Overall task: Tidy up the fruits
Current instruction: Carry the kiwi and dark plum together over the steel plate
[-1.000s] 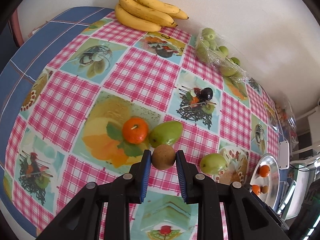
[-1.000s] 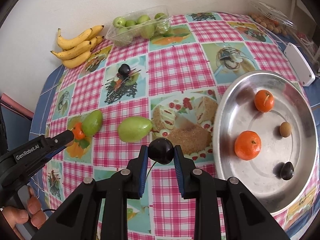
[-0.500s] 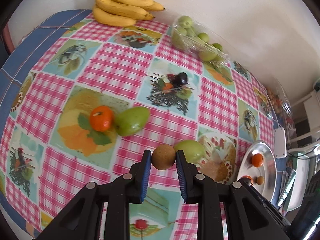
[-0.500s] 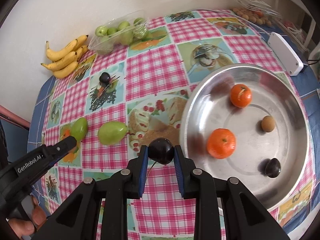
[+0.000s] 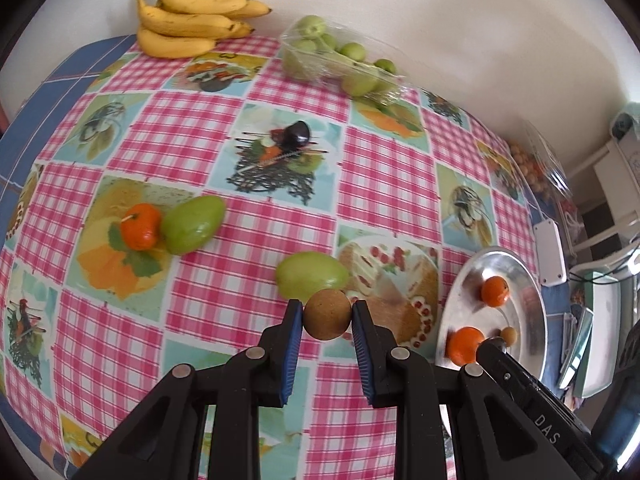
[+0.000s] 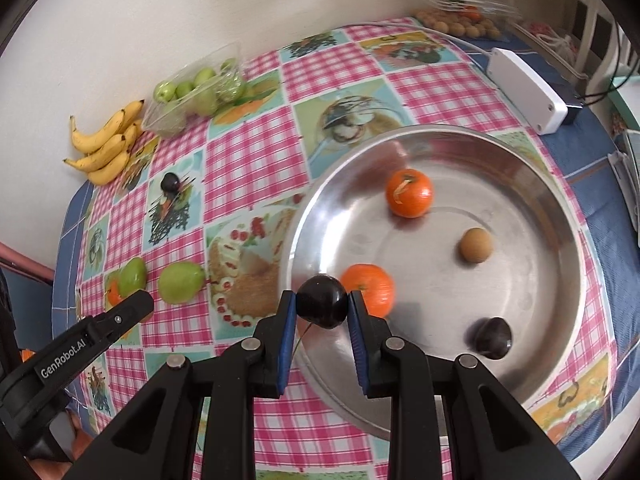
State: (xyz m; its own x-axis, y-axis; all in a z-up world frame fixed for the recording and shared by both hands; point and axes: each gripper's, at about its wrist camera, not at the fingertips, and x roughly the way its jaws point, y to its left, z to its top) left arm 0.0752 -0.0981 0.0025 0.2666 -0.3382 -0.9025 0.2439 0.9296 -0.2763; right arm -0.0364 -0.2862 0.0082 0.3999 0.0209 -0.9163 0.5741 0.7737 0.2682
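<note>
Two loads: I have one fruit clamped in each gripper, both bound for the steel tray.
Left wrist view: my left gripper [image 5: 327, 315] is clamped on a round brown fruit [image 5: 327, 314], held above the worktop [image 5: 384, 168]; a green mango [image 5: 312, 274] lies just ahead of the tips, and the steel tray [image 5: 532, 280] sits ahead to the right.
Right wrist view: my right gripper [image 6: 322, 307] is clamped on a dark plum [image 6: 323, 306] over the tray's near rim, with an orange [image 6: 370, 288] just beyond it.
Doing it well: I judge I should carry the plum further in, lower it onto bare metal away from that orange, then part the fingers low so it doesn't roll.
Writing: "GenRobot.AI" on the left gripper's side; "DAS" on the right one.
</note>
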